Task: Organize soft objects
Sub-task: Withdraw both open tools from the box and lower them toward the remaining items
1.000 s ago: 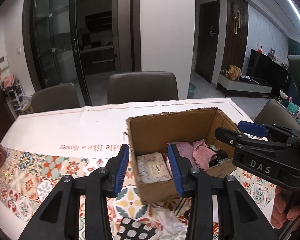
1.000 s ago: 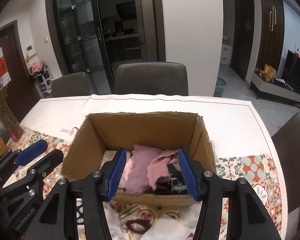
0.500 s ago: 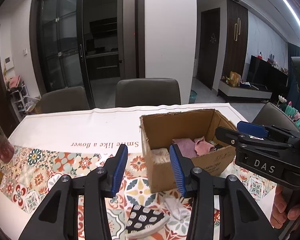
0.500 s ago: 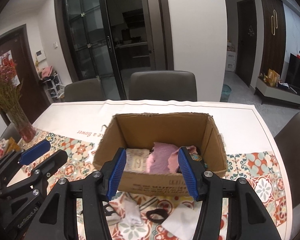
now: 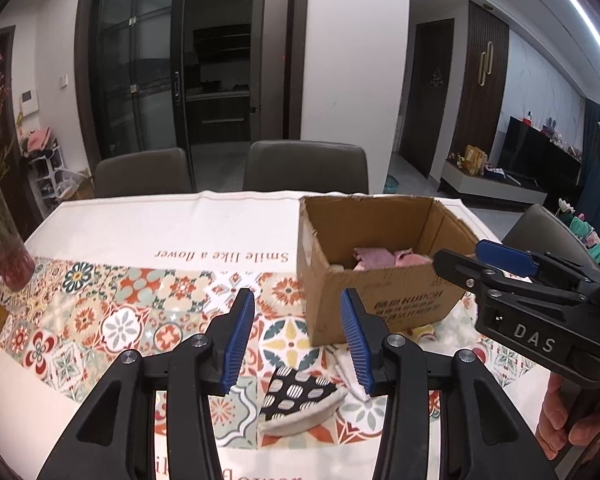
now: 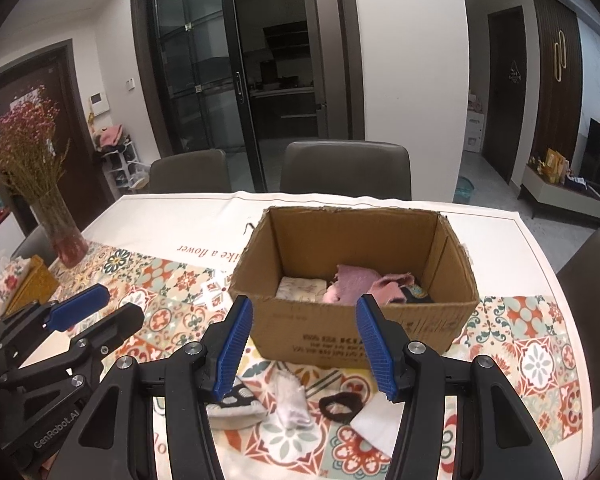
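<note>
A cardboard box (image 6: 354, 320) stands on the patterned tablecloth and holds pink cloths (image 6: 364, 286), a cream folded cloth (image 6: 300, 289) and a dark item (image 6: 416, 294). In front of it lie a black-and-white patterned pouch (image 5: 300, 400), a crumpled white cloth (image 6: 292, 396), a black hair tie (image 6: 338, 402) and a white cloth (image 6: 376, 426). My left gripper (image 5: 296, 344) is open and empty, above the pouch, left of the box (image 5: 380, 276). My right gripper (image 6: 306, 346) is open and empty, before the box front, above the loose items.
A glass vase of dried flowers (image 6: 62, 232) and a yellow tissue box (image 6: 24, 286) stand at the table's left. Grey chairs (image 6: 346, 174) line the far side, another chair (image 6: 592, 280) is at the right. The right gripper's body shows in the left wrist view (image 5: 540, 304).
Both grippers have pulled back and up from the box. The box interior is now farther off and the loose items in front of it have come into view.
</note>
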Demonstrator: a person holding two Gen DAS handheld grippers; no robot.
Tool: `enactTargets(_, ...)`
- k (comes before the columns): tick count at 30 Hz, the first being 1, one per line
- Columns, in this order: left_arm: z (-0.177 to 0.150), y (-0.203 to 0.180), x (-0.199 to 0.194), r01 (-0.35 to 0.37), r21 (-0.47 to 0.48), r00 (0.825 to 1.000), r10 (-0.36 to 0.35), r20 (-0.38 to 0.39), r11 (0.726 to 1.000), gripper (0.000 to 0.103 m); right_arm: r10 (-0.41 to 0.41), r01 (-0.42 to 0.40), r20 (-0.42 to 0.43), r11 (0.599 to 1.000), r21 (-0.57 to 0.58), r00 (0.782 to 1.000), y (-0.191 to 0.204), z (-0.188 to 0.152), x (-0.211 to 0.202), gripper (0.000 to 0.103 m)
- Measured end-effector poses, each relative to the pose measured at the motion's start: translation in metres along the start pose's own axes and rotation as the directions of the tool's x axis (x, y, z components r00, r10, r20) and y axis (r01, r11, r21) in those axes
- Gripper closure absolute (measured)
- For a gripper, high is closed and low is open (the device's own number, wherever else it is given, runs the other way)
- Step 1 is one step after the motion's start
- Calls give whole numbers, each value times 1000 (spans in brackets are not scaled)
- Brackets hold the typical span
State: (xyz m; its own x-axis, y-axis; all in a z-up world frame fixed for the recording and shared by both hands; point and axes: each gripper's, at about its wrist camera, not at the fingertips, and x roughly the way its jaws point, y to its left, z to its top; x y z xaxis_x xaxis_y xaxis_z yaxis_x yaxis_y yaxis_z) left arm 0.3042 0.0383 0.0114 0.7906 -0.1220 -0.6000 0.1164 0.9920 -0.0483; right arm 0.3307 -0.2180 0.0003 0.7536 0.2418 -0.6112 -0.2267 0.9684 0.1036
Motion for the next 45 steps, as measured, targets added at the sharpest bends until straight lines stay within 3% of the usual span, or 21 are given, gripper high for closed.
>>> enactTargets(17, -52, 23, 1, -8, -90, 996, 0, -87, 996, 57, -17, 18, 23, 999, -31, 1000, 25, -46, -5, 48)
enactTargets(31, -90, 34, 20, 14, -163, 984, -42, -171, 987, 57, -25, 24, -27, 999, -41, 999, 31, -79, 11, 48)
enactTargets(45, -107, 41, 45, 29, -207, 974, -74, -214, 978, 56, -63, 60, -56, 997, -46, 996, 29, -100, 36, 48)
